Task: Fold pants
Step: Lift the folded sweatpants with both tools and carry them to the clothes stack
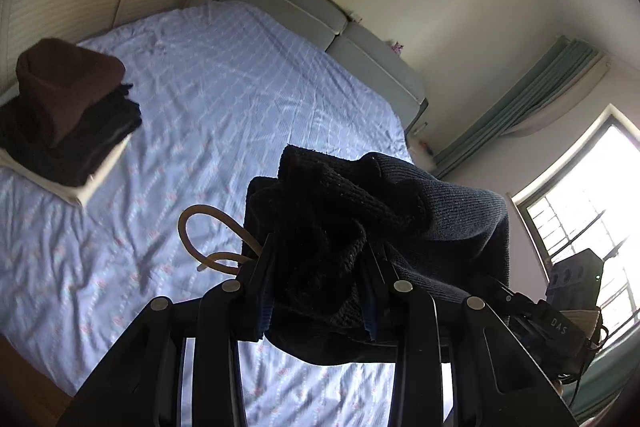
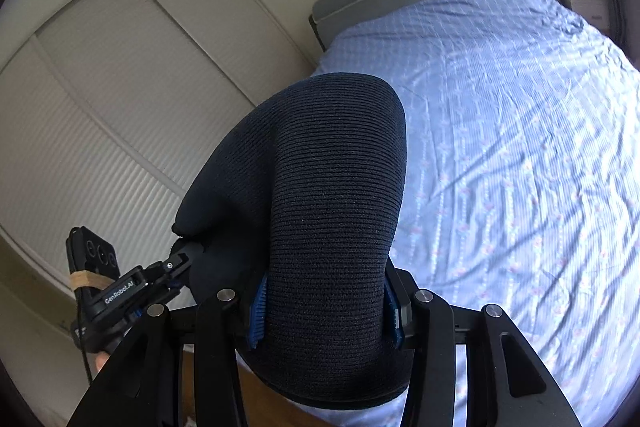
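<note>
The pants are dark navy ribbed knit. In the left wrist view a bunched part of the pants fills my left gripper, which is shut on it and held above the bed. In the right wrist view a thick rounded fold of the pants is clamped between the blue pads of my right gripper, also raised above the bed. The other gripper shows at the edge of each view, at the right in the left wrist view and at the left in the right wrist view.
A bed with a light blue patterned sheet lies below, with a grey headboard. A stack of folded dark and brown clothes sits on the bed's left side. Wardrobe doors stand beside the bed. A window is at the right.
</note>
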A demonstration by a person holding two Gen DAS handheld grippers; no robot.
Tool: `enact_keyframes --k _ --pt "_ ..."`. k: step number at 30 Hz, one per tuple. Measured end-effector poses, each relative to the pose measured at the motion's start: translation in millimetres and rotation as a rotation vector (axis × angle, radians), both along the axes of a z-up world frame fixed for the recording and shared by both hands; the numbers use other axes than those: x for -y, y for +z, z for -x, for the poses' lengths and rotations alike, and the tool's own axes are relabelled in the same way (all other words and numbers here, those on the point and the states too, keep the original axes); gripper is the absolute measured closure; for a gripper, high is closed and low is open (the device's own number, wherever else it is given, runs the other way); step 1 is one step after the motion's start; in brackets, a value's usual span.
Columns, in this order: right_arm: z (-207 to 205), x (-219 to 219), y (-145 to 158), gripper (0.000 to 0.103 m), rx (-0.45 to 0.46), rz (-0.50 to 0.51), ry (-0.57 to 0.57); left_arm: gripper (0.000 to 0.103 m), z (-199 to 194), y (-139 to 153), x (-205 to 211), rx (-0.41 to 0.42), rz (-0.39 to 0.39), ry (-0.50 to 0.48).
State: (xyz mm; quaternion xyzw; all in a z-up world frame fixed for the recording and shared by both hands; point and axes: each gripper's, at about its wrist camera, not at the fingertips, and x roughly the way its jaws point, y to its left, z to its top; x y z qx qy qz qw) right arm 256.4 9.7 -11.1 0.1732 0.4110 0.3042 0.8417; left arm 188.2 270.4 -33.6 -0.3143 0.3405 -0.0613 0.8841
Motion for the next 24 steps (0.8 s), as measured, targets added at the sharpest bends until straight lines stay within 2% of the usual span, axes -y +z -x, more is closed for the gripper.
enact_keyframes --k 7,10,14,18,24 --pt "41.8 -48.5 14.6 0.056 0.023 0.002 -0.132 0.069 2.2 8.1 -67.5 0.002 0.021 -0.154" --pt "52.1 -70.8 18.1 0.056 0.03 -0.011 -0.166 0.069 3.2 12.6 -89.4 0.009 0.021 -0.181" --pt "55.1 -93.5 23.3 0.056 0.028 -0.014 -0.166 0.069 8.0 19.2 -118.3 0.012 0.035 -0.176" --pt "53.4 -110.3 31.8 0.056 0.045 -0.02 -0.116 0.069 18.0 25.8 -142.3 0.028 0.033 -0.128" --pt "25.3 -145.4 28.4 0.056 0.044 -0.053 -0.016 0.069 28.0 29.1 -177.9 0.022 0.014 -0.036"
